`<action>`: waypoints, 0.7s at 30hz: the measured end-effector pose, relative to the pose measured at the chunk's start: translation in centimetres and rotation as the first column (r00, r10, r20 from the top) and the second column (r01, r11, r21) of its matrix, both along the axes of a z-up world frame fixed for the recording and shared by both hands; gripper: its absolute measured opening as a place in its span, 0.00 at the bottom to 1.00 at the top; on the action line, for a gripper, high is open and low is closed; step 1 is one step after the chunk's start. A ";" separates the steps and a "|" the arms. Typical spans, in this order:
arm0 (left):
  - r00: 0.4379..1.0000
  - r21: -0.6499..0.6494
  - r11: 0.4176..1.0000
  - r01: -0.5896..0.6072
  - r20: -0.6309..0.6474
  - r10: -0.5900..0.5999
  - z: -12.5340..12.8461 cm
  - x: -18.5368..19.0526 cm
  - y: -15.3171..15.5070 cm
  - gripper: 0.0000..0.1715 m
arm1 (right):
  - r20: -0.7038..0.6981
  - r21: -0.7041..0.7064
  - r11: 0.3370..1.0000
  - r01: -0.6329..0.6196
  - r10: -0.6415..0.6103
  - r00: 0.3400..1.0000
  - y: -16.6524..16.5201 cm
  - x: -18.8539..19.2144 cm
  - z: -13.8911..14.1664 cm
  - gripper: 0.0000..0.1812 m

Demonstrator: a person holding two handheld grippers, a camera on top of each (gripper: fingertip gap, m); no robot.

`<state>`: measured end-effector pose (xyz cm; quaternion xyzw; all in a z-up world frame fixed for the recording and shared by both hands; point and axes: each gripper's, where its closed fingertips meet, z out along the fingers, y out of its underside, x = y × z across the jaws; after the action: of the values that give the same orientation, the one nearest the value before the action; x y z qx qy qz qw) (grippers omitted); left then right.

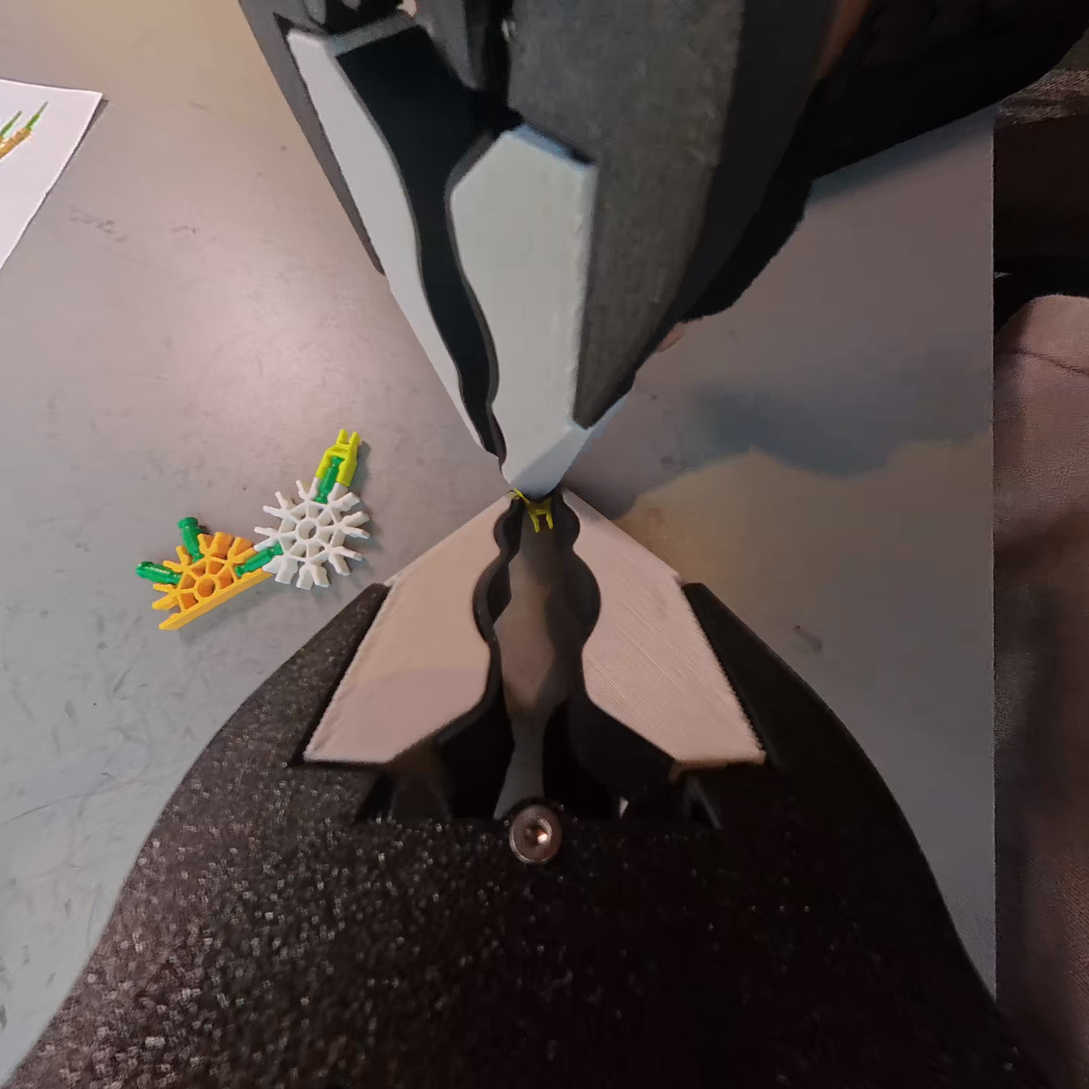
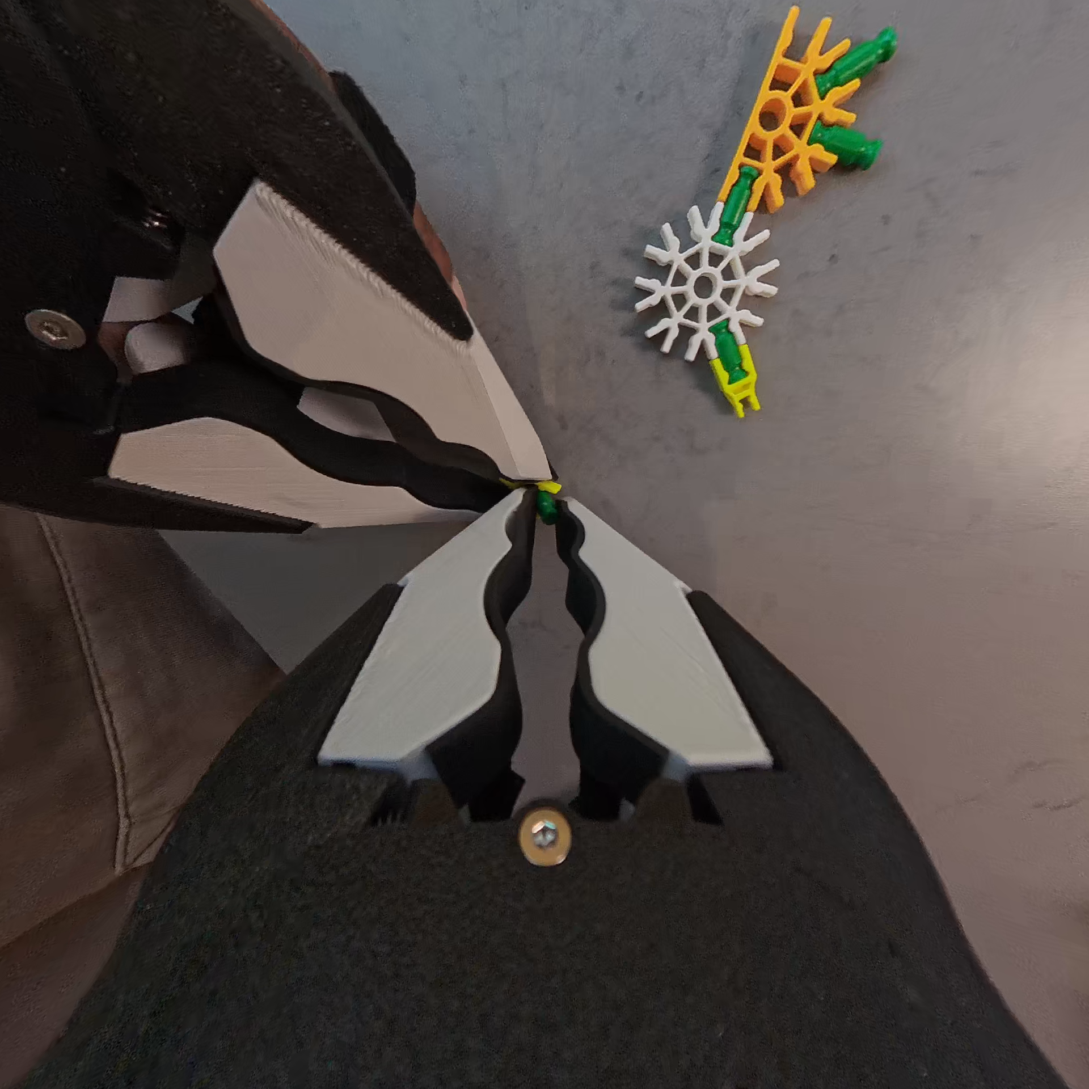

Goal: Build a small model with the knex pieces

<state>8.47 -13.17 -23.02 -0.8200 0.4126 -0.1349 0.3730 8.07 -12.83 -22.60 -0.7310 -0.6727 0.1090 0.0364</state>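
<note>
L gripper [image 1: 537, 505] was clamped on a small yellow clip connector [image 1: 540, 514] at its tips. R gripper [image 2: 545, 505] was pinched on a short green rod [image 2: 545, 510], tips nearly together. Both met tip-to-tip above the grey table [image 1: 177, 330], rod end touching the yellow clip; couldn't tell if it was seated.

Nearby, flat on table, lay an assembly [image 2: 760, 218]: 1 orange half-wheel connector [image 2: 778, 118], 1 white snowflake connector [image 2: 704, 286], 1 yellow-green clip [image 2: 739, 386], 4 green rods.

Counts overall: 2 yellow clips, 5 green rods, 1 orange, 1 white. White paper sheet [image 1: 35, 159] w/ a printed picture sat at the table's far left edge in L view.
</note>
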 end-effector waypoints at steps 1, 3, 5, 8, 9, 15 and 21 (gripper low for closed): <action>1.000 0.000 1.000 -0.003 0.001 0.003 0.0 0.0 0.0 0.05 | 0.000 0.031 0.999 -0.010 0.010 1.000 0.0 0.0 0.0 0.02; 1.000 0.008 1.000 -0.007 -0.007 0.007 0.0 0.0 0.0 0.05 | 0.006 0.134 0.990 -0.052 0.052 0.999 0.2 -0.1 0.0 0.01; 1.000 0.030 1.000 -0.002 -0.027 0.002 0.0 -0.1 0.0 0.06 | -0.019 0.181 0.982 -0.049 0.054 0.998 0.2 -0.2 0.0 0.01; 0.997 0.088 0.996 0.017 -0.075 -0.011 0.0 -0.1 0.0 0.06 | -0.084 0.249 0.968 -0.031 0.053 0.995 0.3 -0.3 0.0 0.02; 0.996 0.100 0.995 0.017 -0.085 -0.008 0.1 -0.1 0.0 0.06 | -0.117 0.268 0.963 -0.016 0.049 0.992 0.4 -0.2 0.1 0.02; 1.000 0.030 1.000 0.009 0.006 -0.009 0.1 0.0 -0.1 0.05 | -0.338 0.237 0.965 0.112 -0.025 0.941 0.4 0.3 0.4 0.02; 0.999 0.020 1.000 0.017 0.027 -0.017 0.2 0.0 -0.1 0.05 | -0.485 0.264 0.952 0.156 -0.009 0.874 1.2 1.0 2.0 0.02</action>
<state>8.50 -13.32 -22.86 -0.8108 0.4157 -0.1451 0.3857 9.06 -11.60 -20.59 -0.6957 -0.6193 0.1831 0.3145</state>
